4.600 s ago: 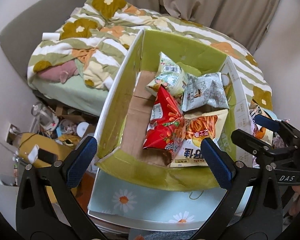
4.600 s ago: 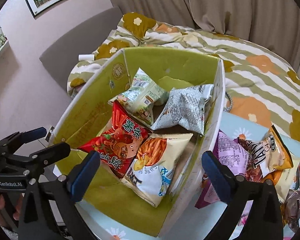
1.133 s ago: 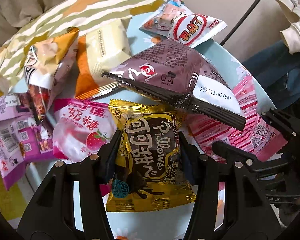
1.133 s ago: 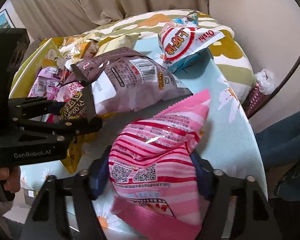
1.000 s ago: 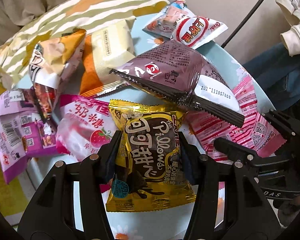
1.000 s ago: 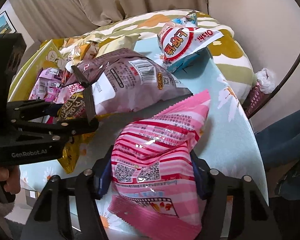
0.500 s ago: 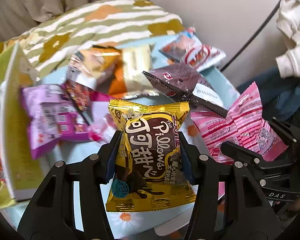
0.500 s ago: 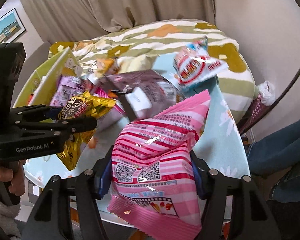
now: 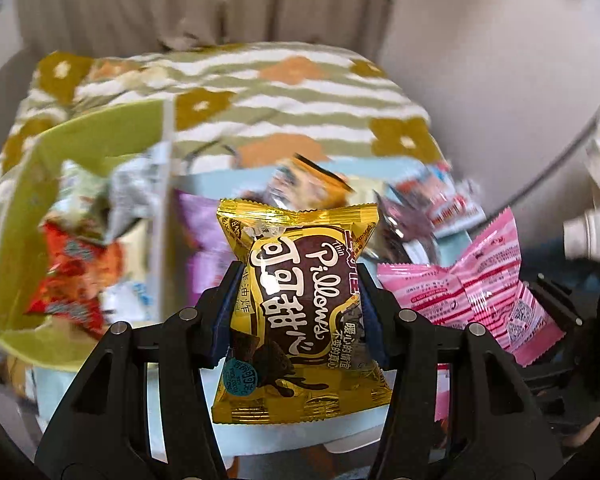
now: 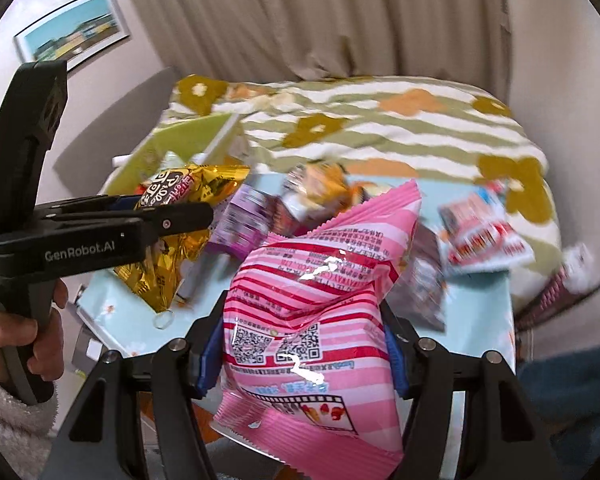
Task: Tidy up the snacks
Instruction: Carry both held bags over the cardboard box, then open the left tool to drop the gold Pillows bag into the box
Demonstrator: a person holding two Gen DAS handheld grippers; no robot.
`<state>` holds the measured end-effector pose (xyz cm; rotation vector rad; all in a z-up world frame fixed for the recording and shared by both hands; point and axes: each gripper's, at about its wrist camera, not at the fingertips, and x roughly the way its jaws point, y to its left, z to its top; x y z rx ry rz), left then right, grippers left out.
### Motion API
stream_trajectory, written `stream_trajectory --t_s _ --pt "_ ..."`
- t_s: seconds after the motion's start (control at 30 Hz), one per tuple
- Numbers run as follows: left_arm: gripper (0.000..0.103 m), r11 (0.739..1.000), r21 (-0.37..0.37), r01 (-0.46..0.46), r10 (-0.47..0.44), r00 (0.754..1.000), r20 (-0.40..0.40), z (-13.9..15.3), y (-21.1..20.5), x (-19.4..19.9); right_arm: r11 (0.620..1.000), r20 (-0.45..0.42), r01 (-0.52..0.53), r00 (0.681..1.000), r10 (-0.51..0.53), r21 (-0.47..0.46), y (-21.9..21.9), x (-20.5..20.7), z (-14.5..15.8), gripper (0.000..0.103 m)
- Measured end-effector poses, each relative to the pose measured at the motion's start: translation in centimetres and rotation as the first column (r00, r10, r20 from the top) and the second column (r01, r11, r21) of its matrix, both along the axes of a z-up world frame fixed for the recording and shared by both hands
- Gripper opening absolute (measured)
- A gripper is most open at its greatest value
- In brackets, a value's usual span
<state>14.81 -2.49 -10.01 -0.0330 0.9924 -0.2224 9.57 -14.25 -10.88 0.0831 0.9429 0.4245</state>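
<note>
Both grippers carry a snack packet above the table. Clamped between the blue pads of the left gripper (image 9: 296,312) is a gold packet (image 9: 300,300) printed with brown, held upright and clear of the light-blue floral tablecloth (image 9: 260,432). Its handle sits in a person's hand (image 10: 16,336) with a fuzzy sleeve. Pinched in the right gripper (image 10: 300,344) is a pink striped packet (image 10: 312,300), likewise lifted off the surface. Behind them more packets lie loose and blurred on the cloth, among them a purple packet (image 10: 244,216). Farther left stands the green box (image 9: 24,200), with a red packet (image 9: 76,272) inside. A striped blanket (image 10: 380,120) lies beyond.
</note>
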Motion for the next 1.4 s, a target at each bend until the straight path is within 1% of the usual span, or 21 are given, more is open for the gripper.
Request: stream_trajectory --t_s 0.1,0.2,0.37,0.47,0.53,0.63,0.77,0.9,0.97,1.0,1.03,1.07,1.1,1.13,1.23,1.3,1.4 --pt "0.052 0.997 -0.006 -0.080 0.080 0.997 0.019 1.3 2.7 0.2 0.998 0.009 -0.050 0.999 0.050 0.030 1.9 1.8 1.2 0.060" --pt "0.052 0.992 -0.007 -0.130 0.130 0.991 0.031 2.3 5.6 0.6 0.996 0.022 -0.079 0.997 0.078 0.031 4.4 4.1 2.3 0.060" --pt "0.052 0.983 -0.020 -0.180 0.181 0.983 0.043 3.4 11.5 2.6 0.994 0.041 -0.101 0.994 0.099 0.041 9.0 7.4 3.8 0.060" --pt "0.052 0.979 -0.029 -0.204 0.204 0.978 0.036 3.6 15.5 4.5 0.993 0.047 -0.108 0.993 0.106 0.056 12.5 9.8 4.6 0.060" --pt "0.052 0.977 -0.031 -0.209 0.210 0.977 0.033 3.5 17.4 5.9 0.992 0.050 -0.114 0.993 0.111 0.058 15.2 11.6 4.8 0.060" --pt "0.052 0.978 -0.021 -0.210 0.210 0.977 0.027 3.0 20.7 8.4 0.991 0.049 -0.112 0.993 0.109 0.067 18.4 14.1 4.8 0.060" --pt "0.052 0.979 -0.032 -0.200 0.200 0.980 -0.005 1.7 24.0 12.0 0.994 0.032 -0.089 0.996 0.087 0.068 22.1 17.0 4.4 0.060" --pt "0.052 0.984 -0.041 -0.171 0.169 0.984 -0.048 -0.2 25.8 15.7 0.997 0.001 -0.063 0.998 0.063 0.046 24.4 19.1 3.4 0.060" --pt "0.053 0.987 -0.028 -0.161 0.159 0.985 -0.068 -1.3 26.2 16.9 0.998 -0.017 -0.047 0.999 0.047 0.040 25.2 20.2 2.6 0.060" --pt "0.060 0.988 -0.019 -0.155 0.153 0.985 -0.080 -1.8 26.4 17.5 0.999 -0.027 -0.037 0.999 0.038 0.035 25.4 20.7 2.2 0.060" --pt "0.082 0.989 -0.016 -0.150 0.148 0.985 -0.090 -2.2 26.5 17.7 0.999 -0.033 -0.030 0.999 0.030 0.028 25.6 21.0 1.9 0.060" --pt "0.094 0.988 -0.017 -0.152 0.150 0.985 -0.091 -2.5 26.7 17.8 0.999 -0.038 -0.025 0.999 0.026 0.022 25.8 21.2 1.8 0.060" --pt "0.103 0.987 -0.022 -0.156 0.154 0.985 -0.078 -2.4 26.8 17.5 1.000 -0.043 -0.020 0.999 0.021 0.014 25.8 21.3 1.5 0.060" --pt "0.103 0.987 -0.031 -0.157 0.155 0.986 -0.064 -2.4 27.0 17.0 1.000 -0.049 -0.015 0.999 0.015 0.006 25.8 21.5 1.3 0.060" --pt "0.103 0.986 -0.040 -0.161 0.158 0.985 -0.074 -2.4 27.6 16.1 1.000 -0.063 -0.005 0.998 0.005 -0.008 25.8 21.7 0.8 0.060" --pt "0.103 0.984 -0.051 -0.172 0.168 0.983 -0.078 -2.4 27.8 15.2 1.000 -0.072 -0.003 0.997 0.003 -0.002 25.8 21.8 0.6 0.060" --pt "0.103 0.981 -0.046 -0.188 0.184 0.980 -0.077 -2.1 28.0 14.4 1.000 -0.074 -0.004 0.997 0.005 0.006 25.8 22.0 0.7 0.061"
